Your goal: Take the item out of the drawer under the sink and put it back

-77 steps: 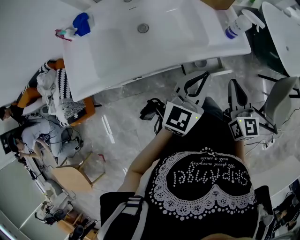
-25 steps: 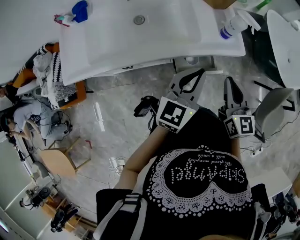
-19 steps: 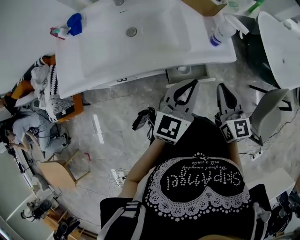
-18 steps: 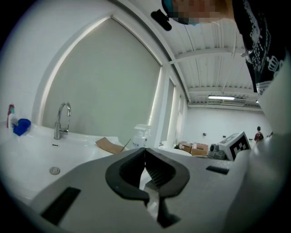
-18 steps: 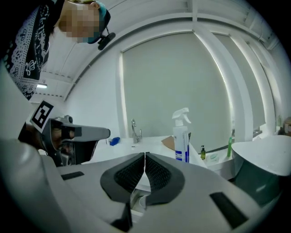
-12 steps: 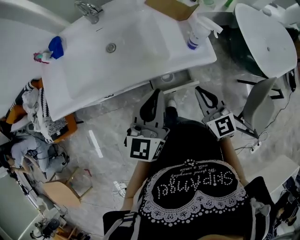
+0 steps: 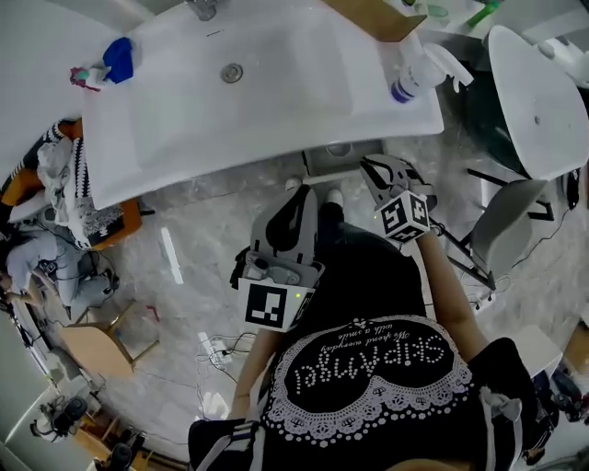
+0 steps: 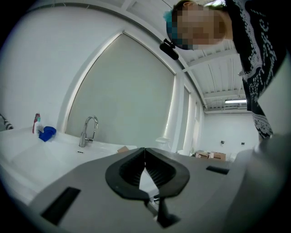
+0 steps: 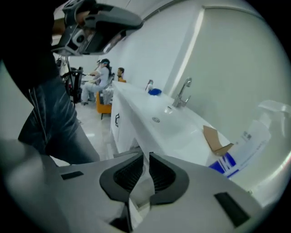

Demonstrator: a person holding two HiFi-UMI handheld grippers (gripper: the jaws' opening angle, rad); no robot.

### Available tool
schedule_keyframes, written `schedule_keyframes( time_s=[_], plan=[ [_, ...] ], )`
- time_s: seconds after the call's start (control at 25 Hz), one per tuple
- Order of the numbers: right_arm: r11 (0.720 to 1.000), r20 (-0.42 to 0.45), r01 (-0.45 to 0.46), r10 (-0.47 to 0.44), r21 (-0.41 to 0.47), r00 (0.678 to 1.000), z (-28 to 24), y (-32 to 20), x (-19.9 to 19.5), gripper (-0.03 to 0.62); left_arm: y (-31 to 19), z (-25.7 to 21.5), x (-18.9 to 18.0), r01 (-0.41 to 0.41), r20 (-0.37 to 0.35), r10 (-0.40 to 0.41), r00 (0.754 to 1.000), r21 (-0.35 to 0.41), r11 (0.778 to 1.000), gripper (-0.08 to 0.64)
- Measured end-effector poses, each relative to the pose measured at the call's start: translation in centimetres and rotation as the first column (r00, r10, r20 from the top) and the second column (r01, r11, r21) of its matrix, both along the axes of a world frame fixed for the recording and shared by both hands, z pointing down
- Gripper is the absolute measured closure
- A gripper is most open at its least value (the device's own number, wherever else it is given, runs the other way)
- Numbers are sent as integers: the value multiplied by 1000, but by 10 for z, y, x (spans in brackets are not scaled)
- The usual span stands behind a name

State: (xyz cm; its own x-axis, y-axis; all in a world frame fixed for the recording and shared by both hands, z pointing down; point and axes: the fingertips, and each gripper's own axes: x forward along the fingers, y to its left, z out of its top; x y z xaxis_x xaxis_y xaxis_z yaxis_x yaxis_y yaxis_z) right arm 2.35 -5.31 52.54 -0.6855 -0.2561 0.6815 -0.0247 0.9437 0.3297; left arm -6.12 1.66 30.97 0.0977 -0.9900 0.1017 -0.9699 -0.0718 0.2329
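Note:
The white sink counter (image 7: 276, 110) fills the top of the head view, its drain (image 7: 232, 72) in the basin. Below its front edge shows a grey opening (image 7: 336, 158) of the cabinet; no item is visible in it. The white cabinet front (image 9: 122, 125) runs along the left of the right gripper view. My right gripper (image 7: 373, 167) points down at the counter's front edge. Its jaws have just eased apart to a thin slit, with nothing between them. My left gripper (image 7: 302, 195) hangs lower and to the left, shut and empty, pointing about level over the sink (image 8: 54, 152).
A spray bottle (image 7: 416, 74) and a cardboard piece (image 7: 373, 14) stand on the counter's right end, a blue item (image 7: 118, 57) at its left end. A white basin (image 7: 538, 92) and a chair (image 7: 502, 221) stand to the right. People sit at the far left (image 7: 37, 267).
My right gripper has dropped and rolled, and now points down at the counter's front edge. The left gripper has shifted left and back toward my body.

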Motion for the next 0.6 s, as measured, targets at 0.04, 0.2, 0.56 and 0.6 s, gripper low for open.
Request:
schedule_keyframes(
  time_s=[0.04, 0.2, 0.56, 0.6],
  plan=[
    [999, -34, 37, -37, 0, 999, 11, 1, -4, 555, 1, -1, -2, 18, -8, -18, 1000, -6, 1000, 554],
    [986, -162, 164, -163, -11, 973, 55, 5, -20, 525, 6, 1, -17, 79, -17, -80, 997, -44, 996, 554],
    [959, -330, 281, -273, -24, 903, 125, 3, -42, 525, 24, 15, -37, 162, -24, -167, 986, -143, 976, 554],
    [962, -337, 272, -268, -35, 903, 131, 2, -42, 525, 26, 17, -37, 171, -21, -176, 984, -151, 974, 554]
  ],
)
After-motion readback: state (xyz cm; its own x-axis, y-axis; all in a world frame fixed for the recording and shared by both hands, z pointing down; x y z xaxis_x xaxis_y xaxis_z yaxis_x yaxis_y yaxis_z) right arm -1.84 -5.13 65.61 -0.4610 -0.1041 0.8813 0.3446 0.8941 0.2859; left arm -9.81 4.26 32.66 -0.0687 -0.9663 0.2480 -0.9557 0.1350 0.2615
